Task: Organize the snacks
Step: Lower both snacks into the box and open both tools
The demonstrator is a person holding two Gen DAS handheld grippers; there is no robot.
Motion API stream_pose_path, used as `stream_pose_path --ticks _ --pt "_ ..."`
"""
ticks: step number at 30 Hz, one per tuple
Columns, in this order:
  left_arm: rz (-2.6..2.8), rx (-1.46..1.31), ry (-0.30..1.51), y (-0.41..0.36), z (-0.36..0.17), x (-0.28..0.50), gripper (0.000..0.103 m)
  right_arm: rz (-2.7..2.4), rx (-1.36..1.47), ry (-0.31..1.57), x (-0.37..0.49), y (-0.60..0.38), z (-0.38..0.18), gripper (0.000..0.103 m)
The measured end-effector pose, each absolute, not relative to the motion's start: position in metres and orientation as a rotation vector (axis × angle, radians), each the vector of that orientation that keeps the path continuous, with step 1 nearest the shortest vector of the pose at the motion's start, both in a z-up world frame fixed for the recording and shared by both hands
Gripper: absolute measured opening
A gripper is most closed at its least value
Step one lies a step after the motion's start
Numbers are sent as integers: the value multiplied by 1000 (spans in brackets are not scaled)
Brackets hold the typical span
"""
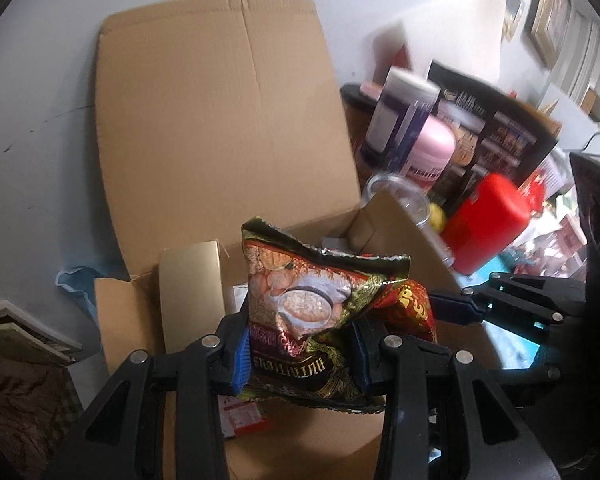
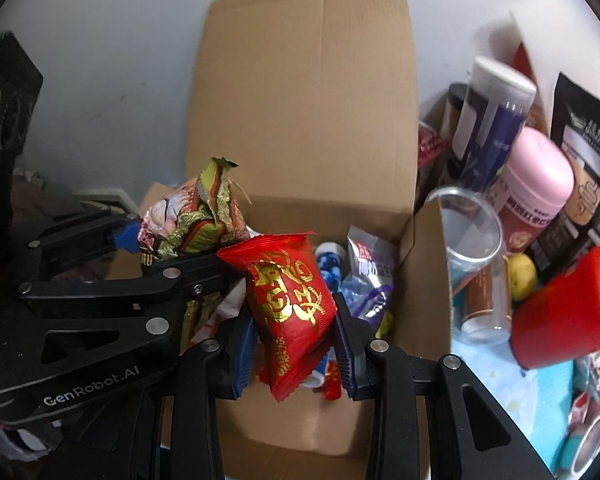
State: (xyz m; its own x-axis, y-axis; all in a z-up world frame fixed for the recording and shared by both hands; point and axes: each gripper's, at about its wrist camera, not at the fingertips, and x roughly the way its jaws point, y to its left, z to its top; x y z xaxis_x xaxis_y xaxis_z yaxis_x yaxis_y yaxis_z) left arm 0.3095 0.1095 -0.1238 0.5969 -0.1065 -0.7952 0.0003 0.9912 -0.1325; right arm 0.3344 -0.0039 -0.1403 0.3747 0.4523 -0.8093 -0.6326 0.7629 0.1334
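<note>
Behind everything we see a plain, pale grey-white wall (image 1: 40,92), evenly lit, with a few faint dark scuffs on its left part. High on the right of the left wrist view hang picture frames (image 1: 548,16) with gold and dark mouldings, set close together. Low on the left, a stack of flat framed items (image 1: 28,332) leans near the wall's foot, above a brown patterned fabric (image 1: 20,404). On the right of the right wrist view we make out a light blue surface (image 2: 540,396). The light looks soft and diffuse; we cannot tell its source.
</note>
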Motion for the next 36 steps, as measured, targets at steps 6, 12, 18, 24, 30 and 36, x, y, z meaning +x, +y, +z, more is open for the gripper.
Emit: stream_pose_path --ticks 6,12,18,24,30,36 --pt "-41 -64 952 105 -139 321 40 668 -202 983 345 1 -161 34" --pt "1 -46 984 106 -152 328 43 630 -228 1020 353 4 -171 34" --pt "4 -107 1074 112 -174 335 43 608 -242 1071 357 7 -186 35" --pt "40 -65 1088 107 -175 339 45 605 -269 1063 354 8 -188 36" --pt "101 -35 1072 102 -167 342 46 599 -302 1053 352 12 -180 45" --pt "140 -52 1053 102 -152 340 46 580 -300 989 349 2 -156 65"
